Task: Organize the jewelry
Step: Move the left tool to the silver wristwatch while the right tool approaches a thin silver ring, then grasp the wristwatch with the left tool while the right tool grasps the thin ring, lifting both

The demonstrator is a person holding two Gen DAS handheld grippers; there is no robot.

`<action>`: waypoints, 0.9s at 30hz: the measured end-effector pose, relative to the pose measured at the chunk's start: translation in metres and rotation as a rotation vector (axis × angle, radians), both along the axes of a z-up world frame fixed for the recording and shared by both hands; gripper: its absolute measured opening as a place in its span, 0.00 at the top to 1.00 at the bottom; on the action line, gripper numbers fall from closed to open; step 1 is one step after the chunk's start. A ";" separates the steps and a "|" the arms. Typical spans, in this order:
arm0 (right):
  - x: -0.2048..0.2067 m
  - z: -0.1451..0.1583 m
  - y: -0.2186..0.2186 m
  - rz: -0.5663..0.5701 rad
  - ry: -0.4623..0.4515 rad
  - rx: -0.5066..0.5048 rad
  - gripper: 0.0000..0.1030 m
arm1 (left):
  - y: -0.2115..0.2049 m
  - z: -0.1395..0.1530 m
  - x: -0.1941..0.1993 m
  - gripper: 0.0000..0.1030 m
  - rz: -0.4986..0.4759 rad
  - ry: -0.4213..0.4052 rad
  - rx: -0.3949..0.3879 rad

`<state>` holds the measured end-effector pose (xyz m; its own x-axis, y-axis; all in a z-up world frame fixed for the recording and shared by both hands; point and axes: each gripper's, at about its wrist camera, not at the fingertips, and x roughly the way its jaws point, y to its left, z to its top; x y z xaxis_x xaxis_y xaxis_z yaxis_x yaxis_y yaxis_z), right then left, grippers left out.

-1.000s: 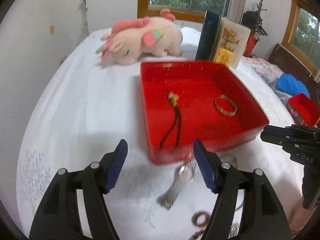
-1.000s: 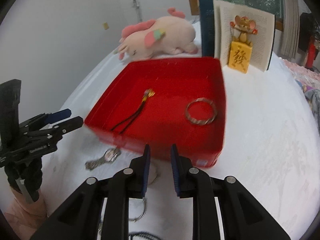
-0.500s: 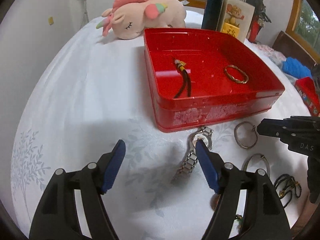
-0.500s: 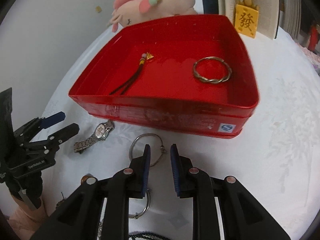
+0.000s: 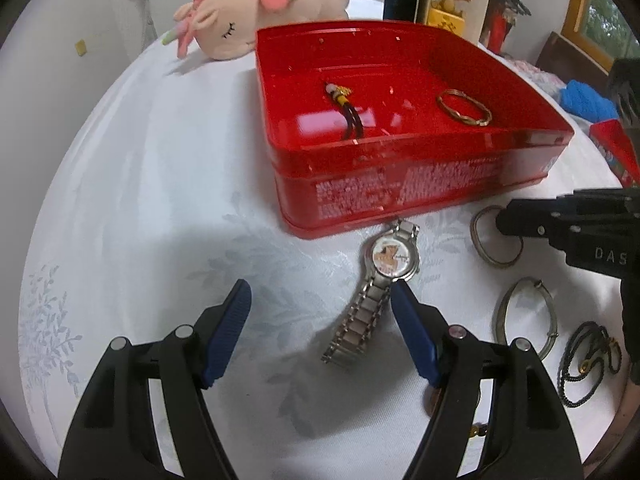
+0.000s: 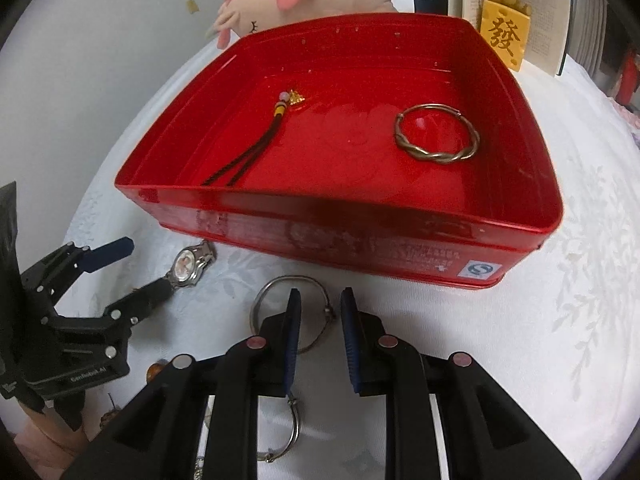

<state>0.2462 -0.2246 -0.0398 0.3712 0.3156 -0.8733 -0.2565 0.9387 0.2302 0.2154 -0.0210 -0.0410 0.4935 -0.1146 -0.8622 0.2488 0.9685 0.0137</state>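
White tablecloth (image 5: 152,184): red tin (image 5: 400,196) held two pieces, watch (image 5: 394,260) outside at six o'clock. Left gripper (image 5: 320,300) gaped empty; right gripper (image 6: 320,312) narrowly apart, empty

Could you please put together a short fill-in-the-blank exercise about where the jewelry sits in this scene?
1. The twisted bangle and the tasselled cord lie inside the ____ tin.
2. The wristwatch lies on the ____ tablecloth, outside the tin.
3. Behind the tin lies a pink ____.
4. The left tongs stand ____, with only the watch's band between them.

Missing words: red; white; plush toy; open
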 end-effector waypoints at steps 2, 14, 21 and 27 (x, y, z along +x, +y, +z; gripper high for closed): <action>0.000 0.000 0.002 0.006 -0.008 -0.013 0.79 | -0.001 -0.003 0.002 0.29 -0.005 0.013 0.001; -0.007 0.004 0.007 0.029 -0.034 -0.044 0.79 | -0.008 -0.004 -0.004 0.27 -0.052 0.045 -0.037; -0.010 0.005 0.012 0.042 -0.050 -0.065 0.84 | -0.010 -0.002 -0.005 0.67 -0.056 0.038 -0.031; -0.011 0.003 0.016 0.068 -0.061 -0.076 0.95 | -0.012 -0.001 -0.009 0.81 -0.076 0.032 -0.030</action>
<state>0.2353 -0.2083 -0.0365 0.4043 0.2757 -0.8721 -0.3312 0.9329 0.1414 0.2067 -0.0333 -0.0419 0.4545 -0.1766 -0.8731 0.3219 0.9465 -0.0239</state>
